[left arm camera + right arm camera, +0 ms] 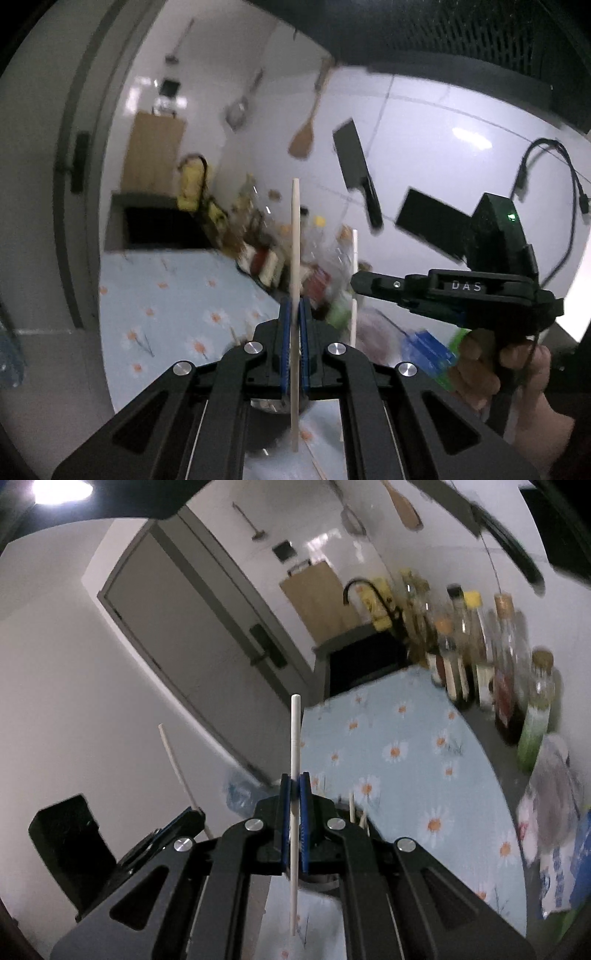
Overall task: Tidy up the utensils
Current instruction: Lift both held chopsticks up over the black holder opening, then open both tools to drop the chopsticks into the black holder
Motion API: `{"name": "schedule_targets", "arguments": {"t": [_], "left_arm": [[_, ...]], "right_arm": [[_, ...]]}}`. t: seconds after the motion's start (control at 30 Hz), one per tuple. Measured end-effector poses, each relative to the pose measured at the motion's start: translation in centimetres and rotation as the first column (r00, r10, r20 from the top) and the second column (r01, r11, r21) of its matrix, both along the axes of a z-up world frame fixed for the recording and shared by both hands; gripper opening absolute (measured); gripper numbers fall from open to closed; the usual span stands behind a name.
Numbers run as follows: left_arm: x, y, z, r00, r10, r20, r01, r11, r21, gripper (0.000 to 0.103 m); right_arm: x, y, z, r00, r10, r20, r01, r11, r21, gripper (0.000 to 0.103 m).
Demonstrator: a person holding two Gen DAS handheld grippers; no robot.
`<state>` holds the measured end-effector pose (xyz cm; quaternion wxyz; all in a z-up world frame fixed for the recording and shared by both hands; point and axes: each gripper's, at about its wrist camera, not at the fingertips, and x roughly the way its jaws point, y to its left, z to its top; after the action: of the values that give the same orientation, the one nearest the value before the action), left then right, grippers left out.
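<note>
My left gripper [294, 314] is shut on a pale wooden chopstick [295, 236] that stands upright between its blue pads, held above the flowered counter. My right gripper [294, 794] is shut on a white chopstick [295, 738], also upright. In the left wrist view the right gripper [356, 286] shows at the right with its white chopstick [354, 258]. In the right wrist view the left gripper [192, 814] shows at the lower left with its chopstick [173, 757]. Tips of several more chopsticks [356, 812] poke up from a dark holder just beyond my right gripper.
A light blue cloth with daisies [406, 760] covers the counter. Bottles [476, 653] line the wall side. A black sink [162, 229] with a tap lies at the far end. A cleaver [356, 170] and wooden spatula [304, 136] hang on the tiled wall. Packets [554, 849] lie at the right.
</note>
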<state>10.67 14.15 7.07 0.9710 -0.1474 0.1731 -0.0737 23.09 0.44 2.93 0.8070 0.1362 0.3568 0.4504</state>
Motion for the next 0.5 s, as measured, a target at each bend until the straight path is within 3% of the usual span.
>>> {"name": "schedule_targets", "arguments": {"t": [0.23, 0.5], "left_arm": [[1.6, 0.9, 0.2, 0.992, 0.084, 0.092, -0.086, 0.996, 0.013, 0.004], [2.3, 0.7, -1.1, 0.988, 0.075, 0.135, -0.078, 0.997, 0.013, 0.004]], "right_arm": [[0.5, 1.7, 1.5, 0.980, -0.106, 0.170, 0.102, 0.994, 0.032, 0.006], [1.4, 3.2, -0.6, 0.972, -0.118, 0.204, 0.125, 0.992, -0.022, 0.006]]}}
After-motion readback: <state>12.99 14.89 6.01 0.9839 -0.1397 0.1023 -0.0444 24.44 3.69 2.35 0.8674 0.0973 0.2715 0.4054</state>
